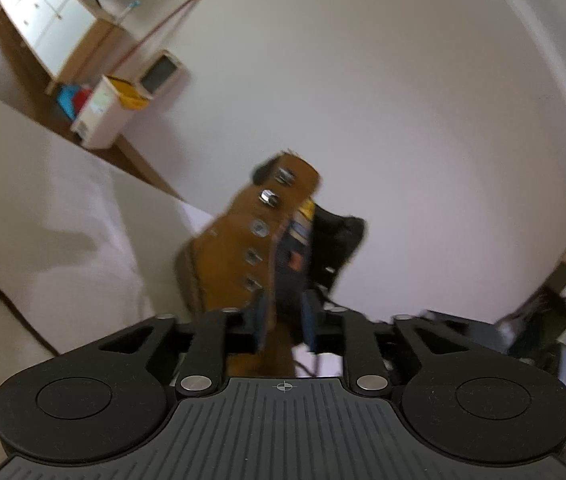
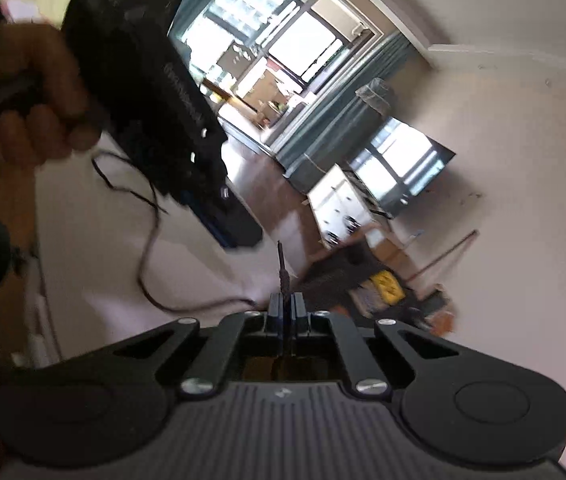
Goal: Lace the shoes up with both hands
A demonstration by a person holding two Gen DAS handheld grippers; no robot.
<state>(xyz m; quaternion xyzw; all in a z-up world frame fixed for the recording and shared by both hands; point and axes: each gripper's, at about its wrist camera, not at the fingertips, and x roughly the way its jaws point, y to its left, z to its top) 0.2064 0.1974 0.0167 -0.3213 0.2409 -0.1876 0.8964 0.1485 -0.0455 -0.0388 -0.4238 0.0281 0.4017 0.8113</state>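
the tan boot [image 1: 239, 248] stands on the white worktop [image 1: 423, 160], a suede-like matte upper with a stitched welt low at its side and a column of round metal eyelets running up to two hooked studs near the collar; its dark tongue, bearing a small striped label, leans out to the right. the left claw [image 1: 283, 320] sits just in front of the boot, its blue-padded fingers [image 1: 260, 320] parted, with the boot's lower edge showing in the gap; the blur hides whether the pads touch it. the right claw [image 2: 285, 308] is pinched shut on the dark braided shoelace [image 2: 282, 268], whose stiff tip stands straight up out of the closed pads. in the right wrist view the left claw's boxy black plastic body [image 2: 163, 92] fills the upper left, gripped by a hand [image 2: 31, 92], and a thin black cord [image 2: 151, 240] trails in loops across the pale surface below it. beyond the worktop's far left edge, a white bin [image 1: 101, 114] on the wooden floor holds a yellow liner, beside a white drawer cabinet [image 1: 47, 20] with small round knobs. the claw housings are ribbed grey plastic with smooth black round caps and bright metal pivot pins.
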